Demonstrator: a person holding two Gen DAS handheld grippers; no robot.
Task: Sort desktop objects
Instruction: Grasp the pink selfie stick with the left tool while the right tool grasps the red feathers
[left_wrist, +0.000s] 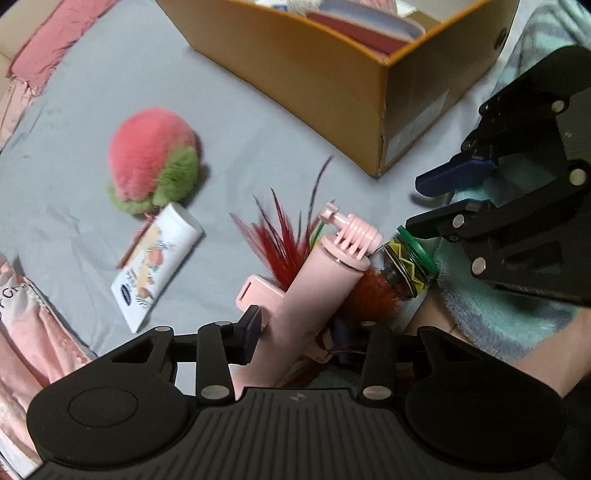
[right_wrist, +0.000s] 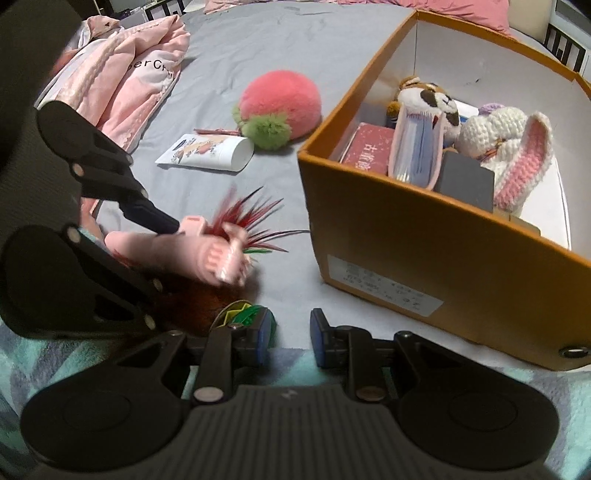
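Note:
A pink selfie stick (left_wrist: 314, 295) slants up between my left gripper's (left_wrist: 297, 332) jaws, which are shut on its handle; its ribbed head (right_wrist: 221, 258) is blurred. Under it lie a red feather toy (left_wrist: 284, 240) and a small glass jar with a green lid (left_wrist: 410, 262). My right gripper (right_wrist: 290, 339) is open with nothing between its blue pads (right_wrist: 318, 338), just right of the jar (right_wrist: 243, 315). In the left wrist view the right gripper (left_wrist: 439, 199) hovers right of the stick's head. An orange box (right_wrist: 406, 240) stands to the right.
A pink and green plush peach (right_wrist: 280, 99) and a white tube (right_wrist: 210, 149) lie on the grey sheet (right_wrist: 258, 48). A pink jacket (right_wrist: 125, 81) sits at the far left. The box holds plush toys (right_wrist: 498, 133) and books (right_wrist: 369, 144). Teal fleece (left_wrist: 498, 314) covers the near edge.

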